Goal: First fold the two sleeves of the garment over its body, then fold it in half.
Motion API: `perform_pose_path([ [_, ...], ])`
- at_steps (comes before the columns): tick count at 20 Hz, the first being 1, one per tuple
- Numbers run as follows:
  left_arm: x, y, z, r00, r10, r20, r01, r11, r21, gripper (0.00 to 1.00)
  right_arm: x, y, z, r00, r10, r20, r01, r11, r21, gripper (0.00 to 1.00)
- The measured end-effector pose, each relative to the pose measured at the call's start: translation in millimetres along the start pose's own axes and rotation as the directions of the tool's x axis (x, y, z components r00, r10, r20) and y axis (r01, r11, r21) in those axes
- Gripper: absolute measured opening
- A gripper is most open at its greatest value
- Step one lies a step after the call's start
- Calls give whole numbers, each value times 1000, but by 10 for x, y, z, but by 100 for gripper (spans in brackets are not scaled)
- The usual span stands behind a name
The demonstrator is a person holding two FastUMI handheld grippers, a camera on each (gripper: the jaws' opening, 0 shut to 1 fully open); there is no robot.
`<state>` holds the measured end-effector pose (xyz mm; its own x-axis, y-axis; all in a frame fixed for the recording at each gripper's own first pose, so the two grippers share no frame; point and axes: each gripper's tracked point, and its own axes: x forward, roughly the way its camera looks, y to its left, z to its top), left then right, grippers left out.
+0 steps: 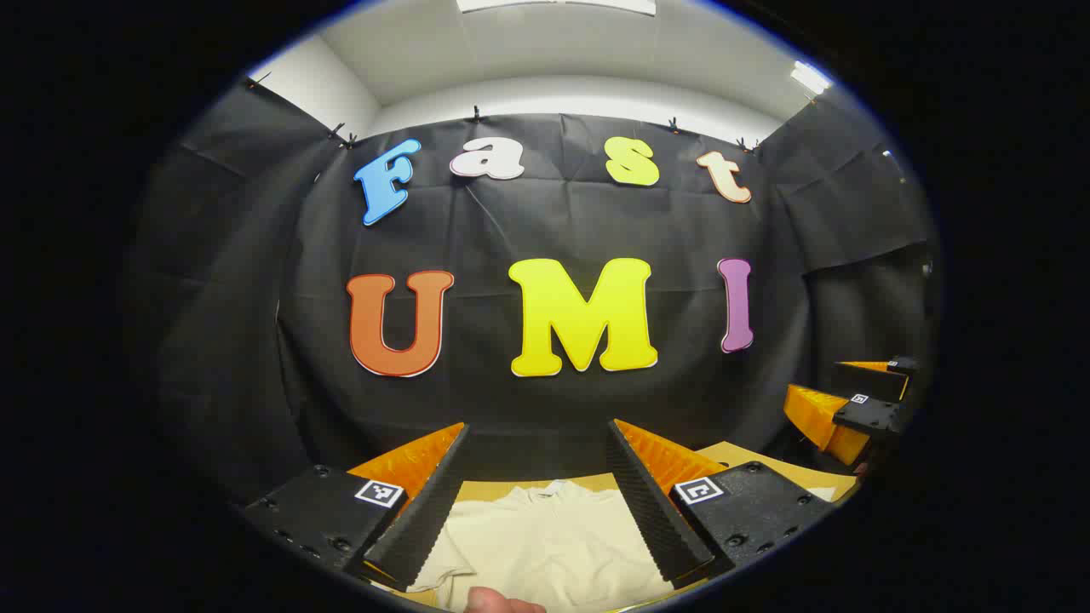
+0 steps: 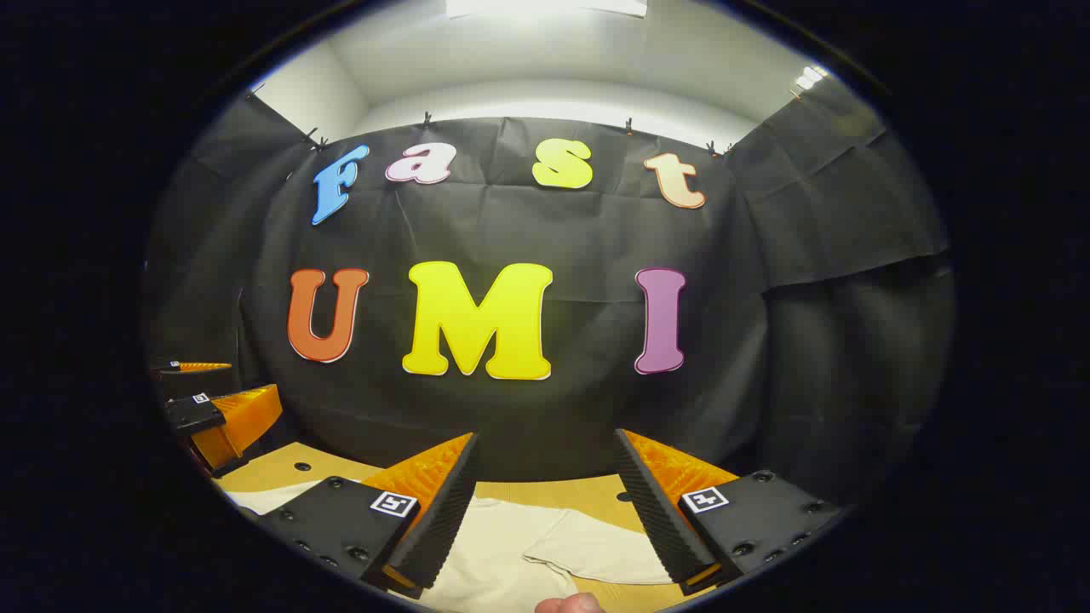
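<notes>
In the left gripper view, your left gripper point(image 1: 538, 502) hangs above the cream-coloured cloth garment point(image 1: 545, 545), its jaws spread wide with nothing between them. The garment lies flat on the tan wooden worktop point(image 1: 749, 455), its neck opening pointing toward the black cloth booth wall point(image 1: 545, 230) behind it. A fingertip point(image 1: 502, 601) pokes in at the near edge of the garment, just below the jaws. To the right of the garment, well apart from it, your right gripper point(image 1: 851, 409) hovers over the worktop's far side.

In the right gripper view, your left gripper point(image 2: 213, 409) sits off to the left of the garment point(image 2: 511, 553), above the worktop point(image 2: 588, 492). Your right gripper point(image 2: 545, 502) hangs over the garment with its jaws wide apart, gripping nothing. Between those jaws a short sleeve point(image 2: 596, 553) of the garment lies spread outward on the worktop, away from the garment's body. Another fingertip point(image 2: 570, 604) shows at the near edge, beside the garment. Small dark holes dot the worktop beyond the garment.
</notes>
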<state>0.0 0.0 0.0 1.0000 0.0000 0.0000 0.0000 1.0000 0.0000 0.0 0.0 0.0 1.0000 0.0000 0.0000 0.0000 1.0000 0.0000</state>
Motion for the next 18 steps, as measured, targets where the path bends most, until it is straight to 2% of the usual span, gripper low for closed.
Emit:
perform_pose_path([
  [12, -32, 119, -112, 997, 63, -39, -63, 998, 4, 99, 64, 112, 6, 999, 32, -7, -32, 999, -1, 96],
  [18, -12, 131, -174, 995, 76, -64, -76, 997, -2, 99, 115, -16, 7, 999, 45, -16, -46, 999, -20, 96],
])
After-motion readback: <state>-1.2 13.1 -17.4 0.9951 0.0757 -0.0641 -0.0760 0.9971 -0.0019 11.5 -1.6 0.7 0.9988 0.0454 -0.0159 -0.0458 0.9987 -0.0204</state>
